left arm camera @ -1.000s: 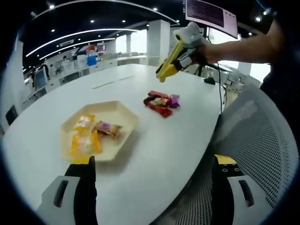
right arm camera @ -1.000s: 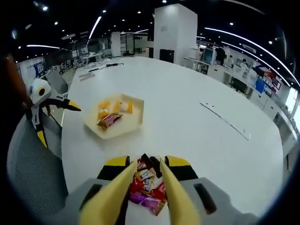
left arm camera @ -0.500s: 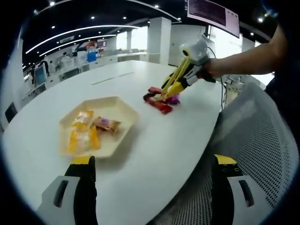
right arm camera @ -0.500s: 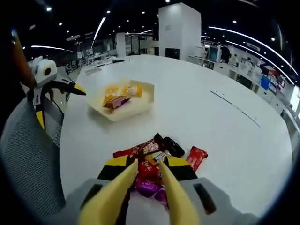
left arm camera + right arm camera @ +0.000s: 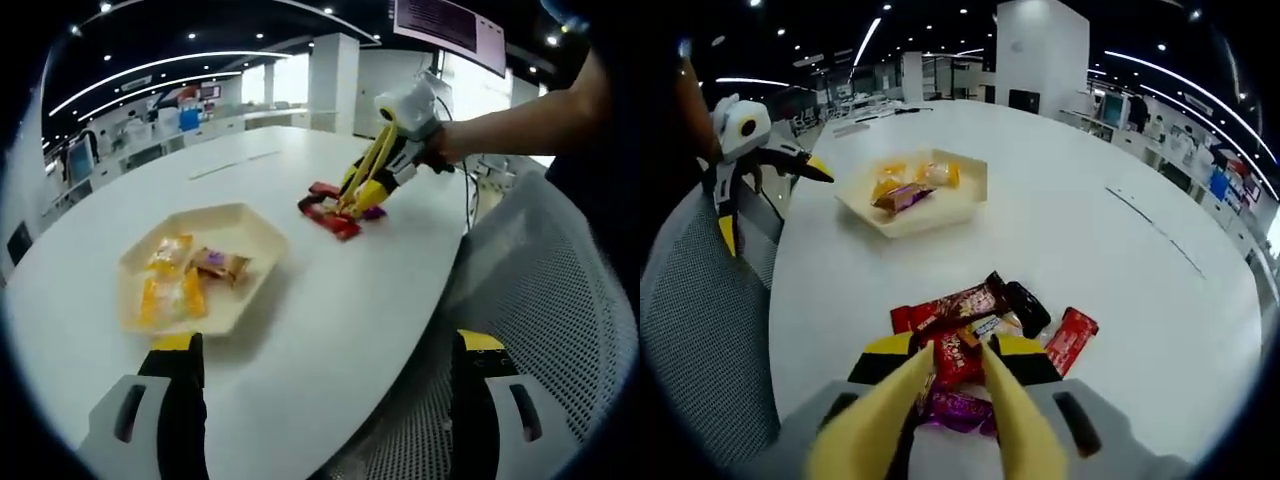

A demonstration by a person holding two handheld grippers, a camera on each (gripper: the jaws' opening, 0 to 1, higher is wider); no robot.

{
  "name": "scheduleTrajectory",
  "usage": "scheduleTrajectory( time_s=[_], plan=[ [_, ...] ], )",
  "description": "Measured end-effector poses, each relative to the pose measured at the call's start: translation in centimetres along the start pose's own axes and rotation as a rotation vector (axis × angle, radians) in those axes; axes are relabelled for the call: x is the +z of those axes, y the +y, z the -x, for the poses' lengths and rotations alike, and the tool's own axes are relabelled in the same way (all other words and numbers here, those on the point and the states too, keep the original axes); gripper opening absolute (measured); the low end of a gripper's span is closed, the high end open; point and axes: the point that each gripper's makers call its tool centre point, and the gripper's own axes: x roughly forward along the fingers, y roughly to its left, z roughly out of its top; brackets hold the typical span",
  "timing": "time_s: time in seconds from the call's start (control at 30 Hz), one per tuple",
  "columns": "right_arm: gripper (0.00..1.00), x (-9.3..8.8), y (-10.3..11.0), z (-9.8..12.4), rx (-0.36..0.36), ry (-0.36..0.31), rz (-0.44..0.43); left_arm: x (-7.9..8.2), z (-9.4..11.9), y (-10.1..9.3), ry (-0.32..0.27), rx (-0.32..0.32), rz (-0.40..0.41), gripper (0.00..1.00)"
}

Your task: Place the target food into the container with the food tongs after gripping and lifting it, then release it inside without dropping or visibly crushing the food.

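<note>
A pile of wrapped snacks (image 5: 335, 212) lies on the white table (image 5: 330, 300). My right gripper (image 5: 352, 207) carries yellow food tongs, whose tips reach down into this pile. In the right gripper view the tong tips (image 5: 956, 350) stand apart on either side of a red packet (image 5: 955, 358), with dark, red and purple packets around it. The cream hexagonal tray (image 5: 245, 232) holds orange packets (image 5: 165, 285) and a brown-purple one (image 5: 220, 263). The tray (image 5: 910, 222) is beyond the pile. My left gripper (image 5: 328, 342) is wide open and empty near the table's edge; it also appears as the left gripper (image 5: 775, 205).
A grey mesh chair (image 5: 540, 300) stands against the table's edge beside both grippers, and appears as the chair (image 5: 700, 330) at the left. A person's arm (image 5: 510, 110) holds the right gripper. A thin strip (image 5: 1160, 235) lies on the far side of the table.
The right gripper came down from above the table into the snack pile, and its tong tips now straddle a red packet. The gap between the tongs looks unchanged. The left gripper stayed put.
</note>
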Motion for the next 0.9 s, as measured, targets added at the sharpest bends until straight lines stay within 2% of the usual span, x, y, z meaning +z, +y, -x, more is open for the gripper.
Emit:
scheduleTrajectory(
  time_s=[0.1, 0.17, 0.23, 0.27, 0.3, 0.5, 0.7, 0.9],
  plan=[
    [0.24, 0.4, 0.6, 0.0, 0.013, -0.007, -0.014, 0.0, 0.0, 0.0, -0.001, 0.001, 0.001, 0.99],
    [0.23, -0.3, 1.3, -0.1, 0.047, 0.042, 0.006, 0.0, 0.0, 0.1, -0.003, 0.003, 0.001, 0.99],
    [0.23, -1.2, 1.4, -0.3, 0.03, 0.095, 0.043, 0.1, 0.1, 0.1, -0.005, 0.006, 0.004, 0.99],
    [0.23, -0.3, 1.5, -0.4, 0.036, 0.042, 0.011, 0.1, 0.1, 0.1, -0.004, 0.006, 0.004, 0.99],
    [0.22, -0.6, 1.3, -0.3, 0.032, 0.056, -0.044, 0.1, 0.0, 0.1, -0.004, 0.007, 0.003, 0.99],
    [0.19, -0.4, 0.8, -0.1, 0.015, 0.065, -0.057, 0.1, 0.1, 0.2, -0.005, 0.014, 0.004, 0.99],
    [0.2, 1.1, -0.3, 1.0, 0.01, 0.036, -0.1, 0.0, 0.0, 0.3, 0.004, 0.019, 0.001, 0.99],
    [0.2, 2.7, -2.0, 2.2, -0.013, 0.011, -0.134, 0.4, 0.2, 0.5, -0.026, 0.025, 0.026, 0.99]
  ],
)
